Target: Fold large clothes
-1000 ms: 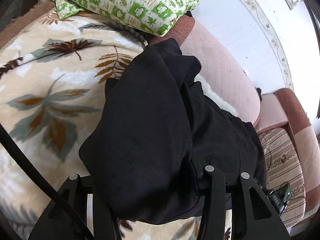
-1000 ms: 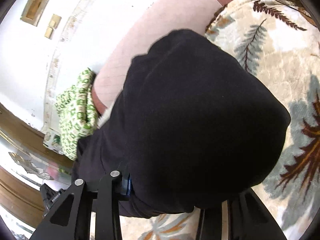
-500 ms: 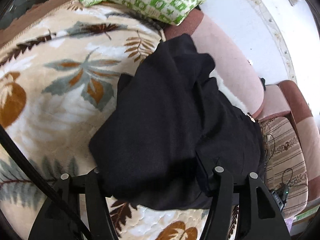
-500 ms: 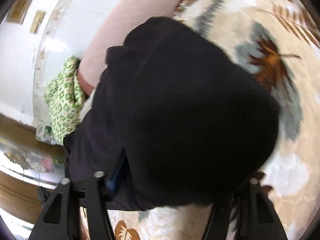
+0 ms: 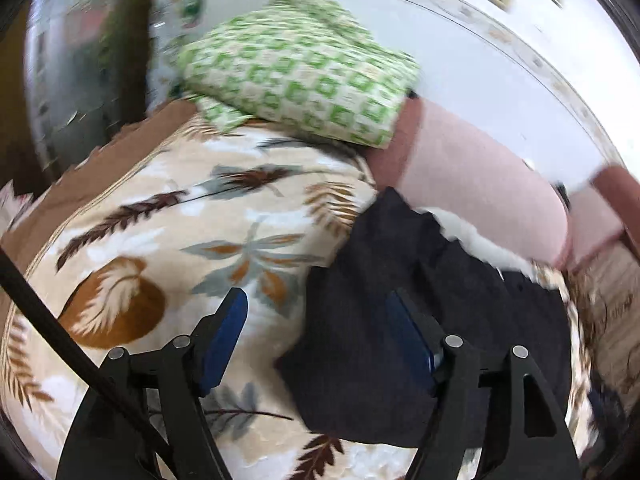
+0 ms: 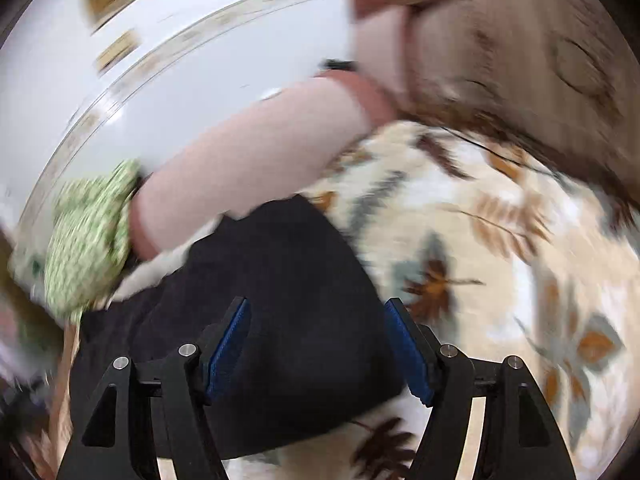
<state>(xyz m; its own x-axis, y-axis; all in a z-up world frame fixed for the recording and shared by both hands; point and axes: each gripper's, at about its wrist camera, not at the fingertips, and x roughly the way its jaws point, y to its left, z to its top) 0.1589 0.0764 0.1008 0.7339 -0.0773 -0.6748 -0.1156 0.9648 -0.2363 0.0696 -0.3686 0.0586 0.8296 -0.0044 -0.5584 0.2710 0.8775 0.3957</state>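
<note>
A black garment (image 5: 420,312) lies bunched in folds on a cream leaf-patterned blanket (image 5: 168,240) over a sofa seat. My left gripper (image 5: 316,320) is open and empty above the garment's left edge; its right finger (image 5: 412,340) is over the black cloth, its left finger over the blanket. In the right wrist view the garment (image 6: 288,280) lies below my right gripper (image 6: 316,324), which is open and empty, raised above the cloth. The blanket (image 6: 500,260) spreads to the right. Both views are motion-blurred.
A green-and-white checked pillow (image 5: 304,76) lies at the blanket's far end, also in the right wrist view (image 6: 88,236). A pink sofa backrest (image 5: 480,184) runs behind the garment against a white wall. A striped cushion (image 5: 608,304) sits at the right.
Both grippers have opened and let go of the black garment, which now lies on the blanket. Both have pulled back and up from it; their blue pads now show.
</note>
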